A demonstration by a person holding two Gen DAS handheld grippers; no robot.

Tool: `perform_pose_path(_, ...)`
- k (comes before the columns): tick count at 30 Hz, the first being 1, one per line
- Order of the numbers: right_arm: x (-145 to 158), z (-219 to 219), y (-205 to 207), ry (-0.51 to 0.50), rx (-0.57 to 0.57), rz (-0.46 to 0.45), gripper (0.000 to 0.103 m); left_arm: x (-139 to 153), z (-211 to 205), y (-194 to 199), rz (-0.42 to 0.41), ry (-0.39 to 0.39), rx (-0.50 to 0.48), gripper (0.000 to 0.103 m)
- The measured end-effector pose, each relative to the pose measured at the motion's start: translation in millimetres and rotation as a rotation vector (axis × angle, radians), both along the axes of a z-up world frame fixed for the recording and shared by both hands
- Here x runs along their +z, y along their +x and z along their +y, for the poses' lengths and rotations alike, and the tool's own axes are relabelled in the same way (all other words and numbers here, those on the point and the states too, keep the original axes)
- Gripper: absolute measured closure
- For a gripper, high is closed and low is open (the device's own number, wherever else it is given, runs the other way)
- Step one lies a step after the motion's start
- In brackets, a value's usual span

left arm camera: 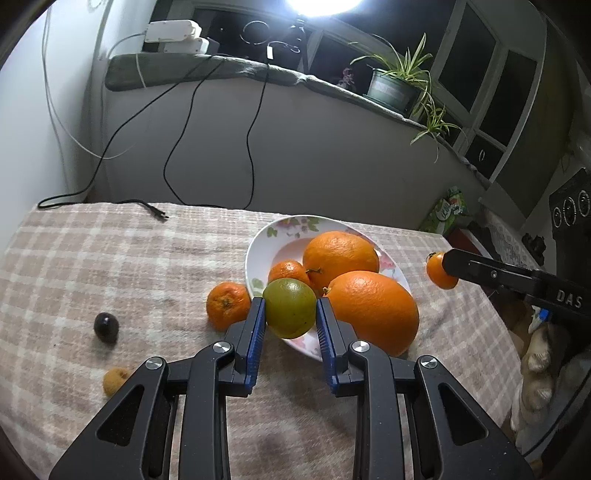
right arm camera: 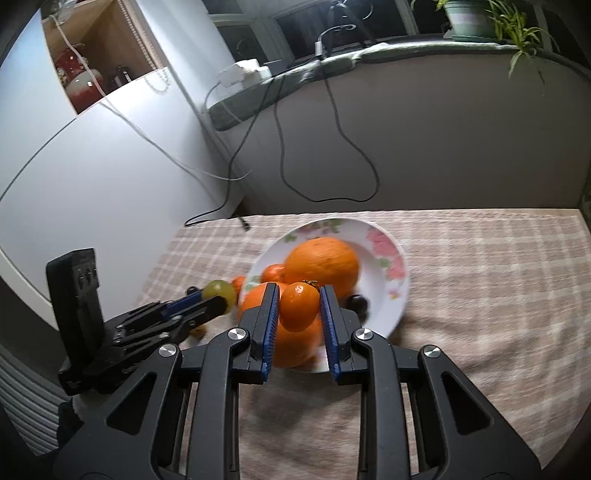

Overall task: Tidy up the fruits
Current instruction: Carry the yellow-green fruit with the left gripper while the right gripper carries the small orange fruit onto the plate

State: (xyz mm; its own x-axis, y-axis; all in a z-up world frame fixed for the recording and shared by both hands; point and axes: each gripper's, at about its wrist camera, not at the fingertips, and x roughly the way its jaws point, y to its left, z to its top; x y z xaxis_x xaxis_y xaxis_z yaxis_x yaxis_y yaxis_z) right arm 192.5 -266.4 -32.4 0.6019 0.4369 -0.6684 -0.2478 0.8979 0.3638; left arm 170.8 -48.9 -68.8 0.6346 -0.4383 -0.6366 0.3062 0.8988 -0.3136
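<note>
My left gripper point(left arm camera: 290, 310) is shut on a green citrus fruit point(left arm camera: 290, 308) and holds it over the near rim of the floral plate point(left arm camera: 258, 243). The plate holds two large oranges point(left arm camera: 340, 254) point(left arm camera: 373, 310) and a small mandarin point(left arm camera: 288, 271). My right gripper point(right arm camera: 298, 306) is shut on a small orange fruit point(right arm camera: 299, 306) above the plate point(right arm camera: 391, 266); it shows in the left wrist view point(left arm camera: 441, 275) at the plate's right. On the cloth lie a mandarin point(left arm camera: 228, 304), a dark plum point(left arm camera: 106, 325) and a small tan fruit point(left arm camera: 115, 381). A dark fruit point(right arm camera: 357, 303) lies in the plate.
The table has a checked cloth point(left arm camera: 129, 266). A black cable plug point(left arm camera: 157, 214) lies at its far edge, by the wall. A window ledge with power strips point(left arm camera: 173, 35) and a potted plant point(left arm camera: 395, 86) runs behind. A green box point(left arm camera: 447, 212) stands beyond the right corner.
</note>
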Motion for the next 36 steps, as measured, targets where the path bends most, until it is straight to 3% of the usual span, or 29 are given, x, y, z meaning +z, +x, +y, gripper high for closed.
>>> perform_pose_path(13,-22.8,-18.9,19.8,-0.069,-0.04,0.026,0.08,-5.6,-5.4,9.9,0.01,0.006,-0.009,0.077)
perform_pose_path(36,-41.5,-15.8,34.0,-0.086,-0.023,0.069,0.079,-5.6,-10.9,12.6,0.009,0.025,-0.014,0.076)
